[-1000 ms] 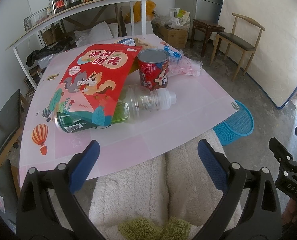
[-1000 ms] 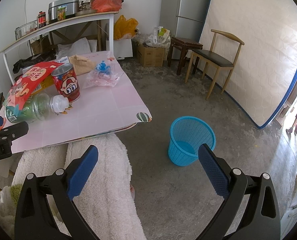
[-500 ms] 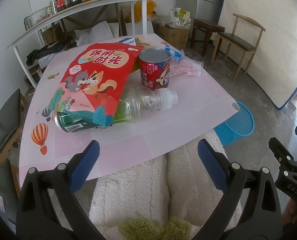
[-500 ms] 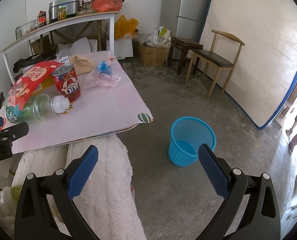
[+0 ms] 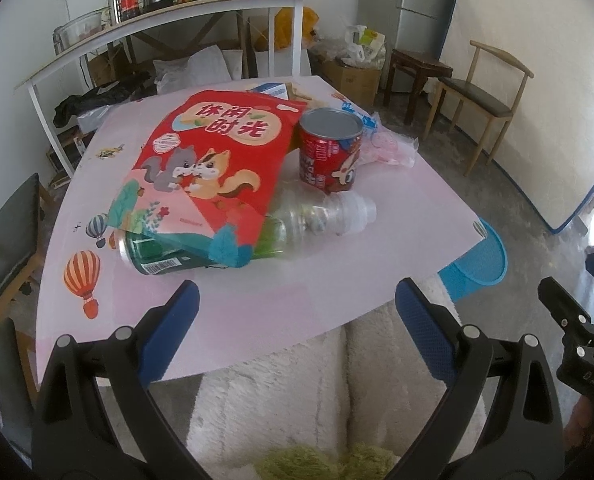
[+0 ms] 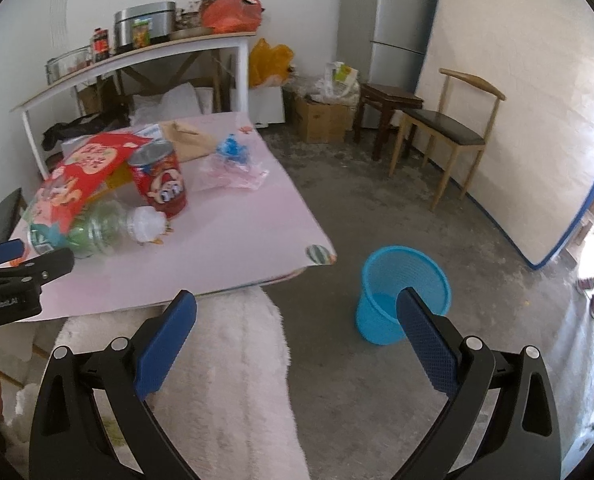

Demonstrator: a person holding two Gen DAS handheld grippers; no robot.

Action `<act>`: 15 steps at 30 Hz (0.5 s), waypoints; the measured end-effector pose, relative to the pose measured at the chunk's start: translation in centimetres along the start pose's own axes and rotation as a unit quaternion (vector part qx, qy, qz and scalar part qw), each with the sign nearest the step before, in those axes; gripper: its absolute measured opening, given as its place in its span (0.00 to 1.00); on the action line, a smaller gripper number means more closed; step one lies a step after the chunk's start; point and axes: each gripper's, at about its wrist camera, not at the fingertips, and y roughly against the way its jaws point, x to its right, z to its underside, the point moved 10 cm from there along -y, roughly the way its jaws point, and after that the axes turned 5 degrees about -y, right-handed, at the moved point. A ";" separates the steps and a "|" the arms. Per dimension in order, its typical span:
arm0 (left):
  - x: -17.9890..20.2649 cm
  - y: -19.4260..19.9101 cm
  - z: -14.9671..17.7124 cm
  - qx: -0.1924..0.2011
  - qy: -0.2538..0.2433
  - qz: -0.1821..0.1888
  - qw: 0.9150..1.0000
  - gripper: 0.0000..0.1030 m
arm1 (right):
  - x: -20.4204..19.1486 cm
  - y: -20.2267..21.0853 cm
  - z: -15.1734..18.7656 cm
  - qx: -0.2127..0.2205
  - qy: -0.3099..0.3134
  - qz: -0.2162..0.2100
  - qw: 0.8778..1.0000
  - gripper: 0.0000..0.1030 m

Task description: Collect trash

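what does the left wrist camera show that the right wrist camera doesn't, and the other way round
Only the left wrist view shows the hot-air balloon prints on the pink table and the green bottle's barcode end.

Only the right wrist view shows the whole blue mesh plastic bin standing on the floor, and the tall grey fridge.

Both show the red squirrel snack bag, the red can, the clear plastic bottle and an open, empty hand-held gripper.

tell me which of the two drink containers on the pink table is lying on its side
The clear plastic bottle with green label, lying partly under the red snack bag. The red metal can behind it stands upright.
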 end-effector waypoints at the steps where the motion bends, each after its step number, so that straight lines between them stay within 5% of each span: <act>1: -0.4 0.0 -0.1 0.003 -0.001 -0.003 1.000 0.92 | -0.5 -0.1 0.0 0.000 0.004 -0.004 1.000 0.95; 9: -4.7 0.6 0.0 0.050 -0.005 -0.009 0.999 0.92 | -4.9 -1.1 -1.3 0.009 0.028 -0.041 0.999 0.95; 15: -8.0 1.4 -0.7 0.099 0.051 0.062 0.992 0.92 | -8.6 -2.1 -2.3 0.012 0.037 -0.079 0.996 0.95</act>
